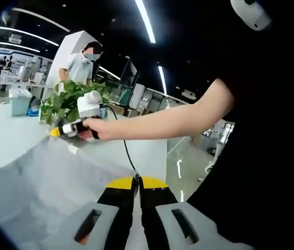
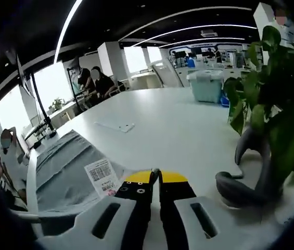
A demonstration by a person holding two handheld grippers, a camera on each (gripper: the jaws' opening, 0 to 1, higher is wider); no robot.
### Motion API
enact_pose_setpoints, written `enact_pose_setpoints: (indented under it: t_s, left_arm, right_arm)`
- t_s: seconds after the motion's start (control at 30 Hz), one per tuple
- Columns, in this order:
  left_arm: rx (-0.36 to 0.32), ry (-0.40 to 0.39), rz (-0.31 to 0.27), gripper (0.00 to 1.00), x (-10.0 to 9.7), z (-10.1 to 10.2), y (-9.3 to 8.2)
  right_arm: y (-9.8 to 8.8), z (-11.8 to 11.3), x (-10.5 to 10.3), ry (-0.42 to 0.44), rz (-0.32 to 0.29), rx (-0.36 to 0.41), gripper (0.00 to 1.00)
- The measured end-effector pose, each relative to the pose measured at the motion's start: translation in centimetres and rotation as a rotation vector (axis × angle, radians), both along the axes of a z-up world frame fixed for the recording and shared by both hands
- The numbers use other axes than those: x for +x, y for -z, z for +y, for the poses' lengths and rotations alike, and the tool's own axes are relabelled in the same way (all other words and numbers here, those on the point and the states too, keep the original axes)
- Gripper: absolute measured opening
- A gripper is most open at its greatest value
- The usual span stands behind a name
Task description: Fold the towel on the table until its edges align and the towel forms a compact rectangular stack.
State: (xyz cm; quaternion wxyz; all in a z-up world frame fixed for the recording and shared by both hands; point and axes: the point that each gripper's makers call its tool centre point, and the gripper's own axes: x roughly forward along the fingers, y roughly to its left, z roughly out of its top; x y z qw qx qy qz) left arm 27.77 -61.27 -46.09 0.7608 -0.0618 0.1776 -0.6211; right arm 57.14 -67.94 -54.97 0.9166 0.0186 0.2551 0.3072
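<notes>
Along the near edge of the table (image 1: 1,130), your left gripper (image 1: 137,183) has its yellow-tipped jaws pressed together on the grey towel (image 1: 48,177), which stretches taut and lifted toward your right gripper (image 1: 63,128), gripped in your hand (image 1: 102,128) further along the same edge. If you pull the two ends unevenly, the cloth could slip from one pinch or the edges could land skewed. A leafy plant (image 1: 68,99) stands just behind your right gripper, and a person in white stands well beyond it. From the right gripper view, your right gripper (image 2: 155,178) is also closed tight, pinching the towel (image 2: 66,166) at the hem beside its white barcode label (image 2: 102,177); the cloth trails off toward the table's edge (image 2: 29,182). The plant (image 2: 266,94) and its dark curved stand (image 2: 251,177) sit near the jaws, so a wide swing could snag the leaves. A flat white plate (image 2: 115,126) lies mid-table, a pale bin (image 2: 207,86) at the far edge.
</notes>
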Motion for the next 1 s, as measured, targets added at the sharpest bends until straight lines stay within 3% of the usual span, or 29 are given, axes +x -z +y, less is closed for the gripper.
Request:
enact_pose_setpoints:
  t_s: [0.13,0.2,0.33,0.47,0.57,0.7,0.83,1.0]
  left_arm:
    - [-0.024,0.021,0.008,0.03,-1.0,-0.6,-0.4]
    - [-0.025,0.024,0.014,0.03,-1.1,-0.7,-0.3]
    - [-0.050,0.043,0.031,0.03,-1.6,0.3,-1.2]
    - [-0.075,0.018,0.028,0.03,-1.4,2.2,-2.2]
    - [-0.093,-0.009,0.030,0.03,-1.4,3.8,-2.7]
    - [-0.096,-0.046,0.028,0.03,-1.2,6.5,-3.0]
    - [-0.096,-0.073,0.016,0.03,-0.9,9.6,-3.3]
    - [-0.119,-0.124,0.021,0.03,-0.3,12.8,-3.6]
  right_arm:
    - [-1.1,0.1,-0.6,0.009,-0.014,-0.005,0.01]
    - [-1.4,-0.2,-0.6,0.088,0.019,0.019,0.01]
    - [-2.6,0.9,-0.9,0.103,0.001,0.050,0.01]
    - [-3.8,2.1,-1.0,0.100,-0.026,0.045,0.01]
    - [-5.1,2.8,-0.9,0.129,-0.031,0.105,0.01]
    - [-5.7,4.1,-0.9,0.149,-0.043,0.102,0.01]
    - [-6.6,6.7,-0.6,0.178,-0.045,0.166,0.01]
    - [-7.1,9.3,-0.2,0.189,-0.055,0.142,0.01]
